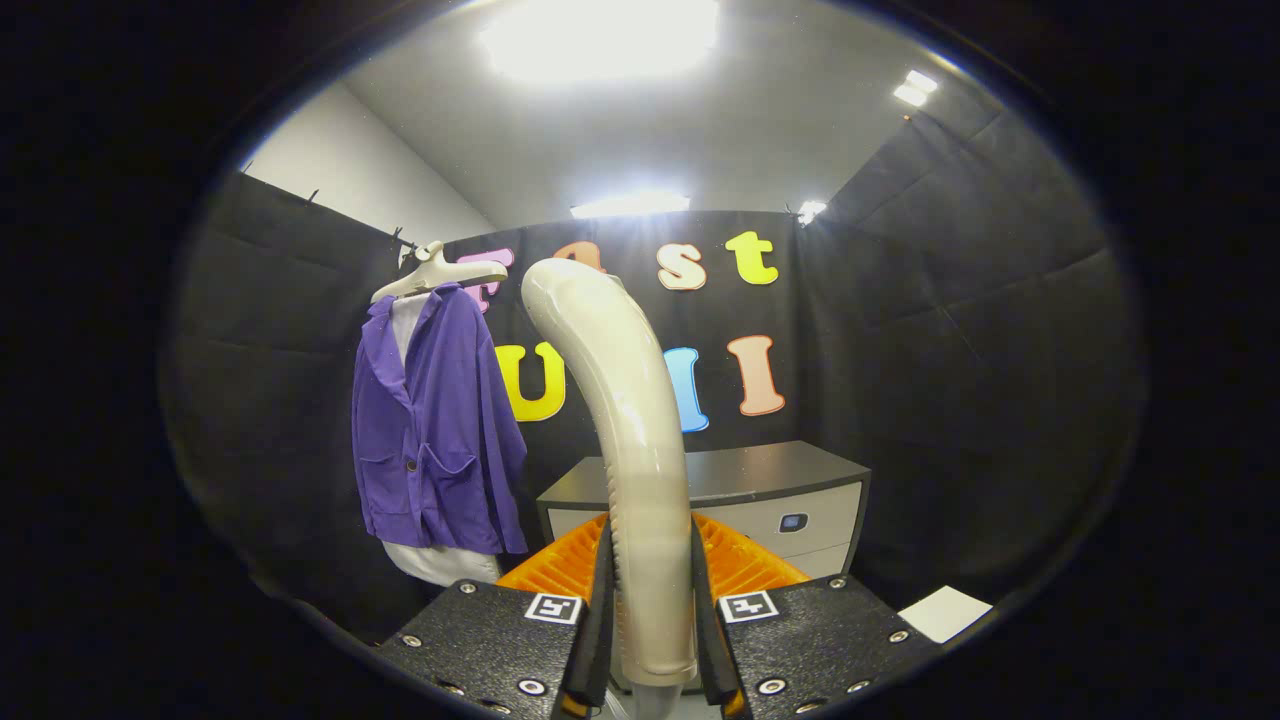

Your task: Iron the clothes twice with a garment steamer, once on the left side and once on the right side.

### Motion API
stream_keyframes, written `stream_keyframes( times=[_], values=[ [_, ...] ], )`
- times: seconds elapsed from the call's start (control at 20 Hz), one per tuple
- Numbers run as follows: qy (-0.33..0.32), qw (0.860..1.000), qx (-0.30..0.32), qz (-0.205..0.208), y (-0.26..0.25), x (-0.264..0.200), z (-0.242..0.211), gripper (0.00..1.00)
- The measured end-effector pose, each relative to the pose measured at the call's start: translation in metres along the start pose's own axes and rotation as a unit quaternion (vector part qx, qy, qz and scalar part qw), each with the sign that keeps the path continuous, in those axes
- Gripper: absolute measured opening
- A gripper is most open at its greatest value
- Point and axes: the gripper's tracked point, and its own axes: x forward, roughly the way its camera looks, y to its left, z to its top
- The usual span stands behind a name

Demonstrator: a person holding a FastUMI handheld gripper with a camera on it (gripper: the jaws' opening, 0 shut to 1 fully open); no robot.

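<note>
So the gripper (650,640) is pinching the handle of the cream-white curved plastic garment steamer (625,420), both fingers tight on it, head arcing up ahead. The purple jacket on a white hanger (435,430) hangs off to the left, well apart from the steamer — looks like neither pass has started, left and right both to go. Plenty of open air toward it; only the grey drawer desk (760,480) and orange ribbed tray (745,565) sit below and ahead.

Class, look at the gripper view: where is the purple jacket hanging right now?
The purple jacket hangs on a white hanger against the booth wall, beyond the tool and to its left, beside the grey cabinet; the tool grips the steamer handle.
</note>
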Motion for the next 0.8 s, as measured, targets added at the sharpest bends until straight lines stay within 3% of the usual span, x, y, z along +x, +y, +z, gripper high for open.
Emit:
stream_keyframes(
  times=[0.8],
  values=[
    [0.008,0.999,0.011,-0.033,0.018,0.015,-0.003,0.35]
  ],
)
